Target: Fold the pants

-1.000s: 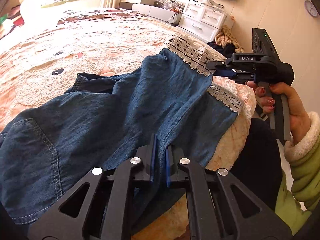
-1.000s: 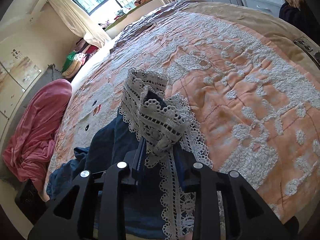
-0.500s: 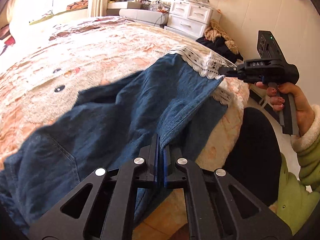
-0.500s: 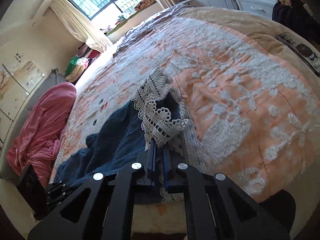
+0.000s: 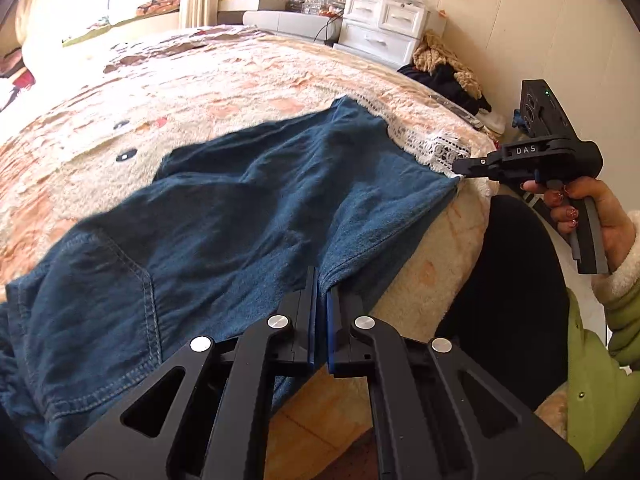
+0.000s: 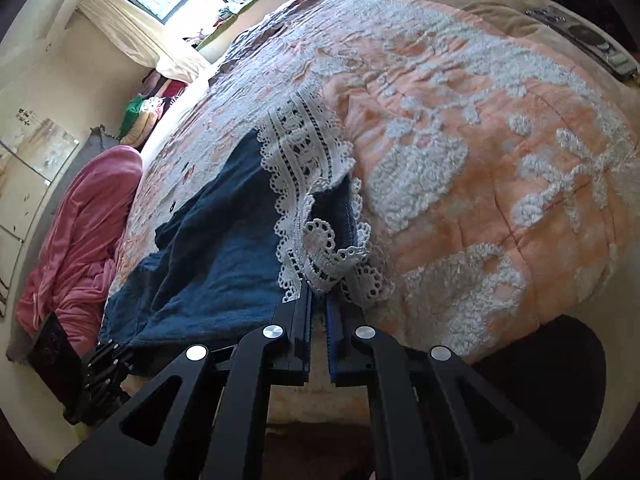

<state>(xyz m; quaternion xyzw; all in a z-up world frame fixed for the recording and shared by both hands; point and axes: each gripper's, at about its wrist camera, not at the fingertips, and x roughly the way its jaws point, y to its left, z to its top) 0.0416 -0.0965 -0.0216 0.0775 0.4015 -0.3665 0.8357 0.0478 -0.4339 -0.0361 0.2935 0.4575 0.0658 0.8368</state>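
Blue denim pants (image 5: 224, 224) with a white lace hem (image 5: 436, 148) lie spread over the near edge of a peach and white bedspread (image 5: 224, 76). My left gripper (image 5: 322, 280) is shut on a fold of denim near the middle of the near edge. My right gripper (image 5: 460, 170), held by a hand at the right, is shut on the lace hem. In the right wrist view that gripper (image 6: 318, 286) pinches the bunched lace hem (image 6: 320, 248), with the pants (image 6: 208, 248) stretching away to the left, where the left gripper (image 6: 106, 364) shows at their far end.
A person in a green sleeve (image 5: 600, 368) and black trousers (image 5: 512, 280) stands at the bed's edge. White drawers (image 5: 380, 28) and a clothes pile (image 5: 444, 64) stand by the far wall. A pink blanket (image 6: 80, 240) hangs left of the bed. A remote (image 6: 588, 40) lies on the far corner.
The right gripper closed on the lace hem and pulled it out toward the bed's near edge, drawing the leg flatter and straighter. The left gripper kept its pinch on the denim.
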